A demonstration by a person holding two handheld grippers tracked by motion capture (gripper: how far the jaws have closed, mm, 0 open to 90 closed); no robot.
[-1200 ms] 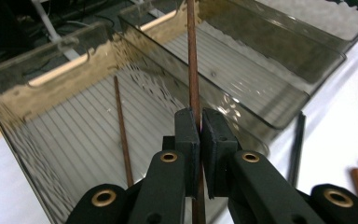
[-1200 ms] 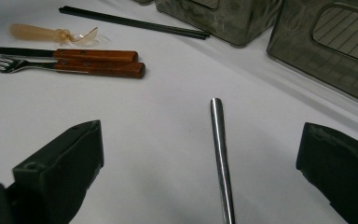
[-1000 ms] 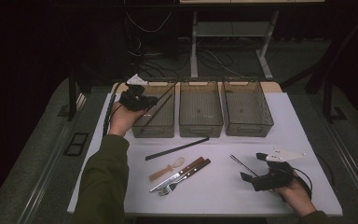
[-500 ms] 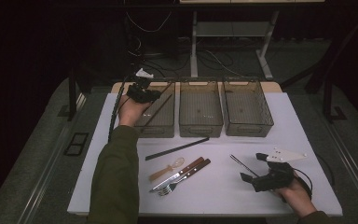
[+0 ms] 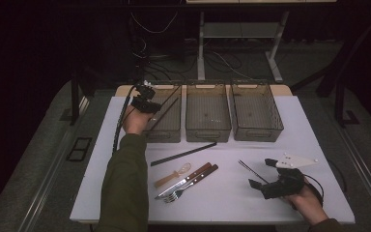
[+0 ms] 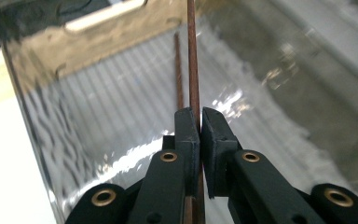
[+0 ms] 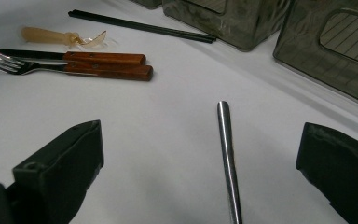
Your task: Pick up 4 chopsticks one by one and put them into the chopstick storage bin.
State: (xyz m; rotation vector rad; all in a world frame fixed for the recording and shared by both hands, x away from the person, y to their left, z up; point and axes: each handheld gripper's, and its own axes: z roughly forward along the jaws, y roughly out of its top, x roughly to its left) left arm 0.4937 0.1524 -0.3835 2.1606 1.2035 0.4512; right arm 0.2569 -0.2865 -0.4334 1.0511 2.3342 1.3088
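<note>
My left gripper (image 5: 147, 103) hangs over the near left corner of the left clear bin (image 5: 166, 131). It is shut on a thin brown chopstick (image 6: 191, 51) that runs on past the jaw tips into the bin (image 6: 98, 65). A second brown stick (image 6: 179, 70) lies beside it, farther in. In the high view the held chopstick (image 5: 166, 106) slants across the bin. At the table's front right my right gripper (image 5: 261, 173) stands open, level with the table. A metal chopstick (image 7: 227, 154) lies on the white surface between the jaws of my right gripper (image 7: 200, 172), touching neither.
A middle bin (image 5: 207, 131) and a right bin (image 5: 258, 131) stand beside the left one. A pair of black chopsticks (image 5: 183, 153), a clear plastic spoon (image 5: 173, 175), and a wooden-handled knife (image 7: 105, 58) and fork (image 7: 107, 71) lie mid-table.
My left hand has reached farther over the left bin and sunk, carrying the brown chopstick with it. The right hand has stayed where it was.
</note>
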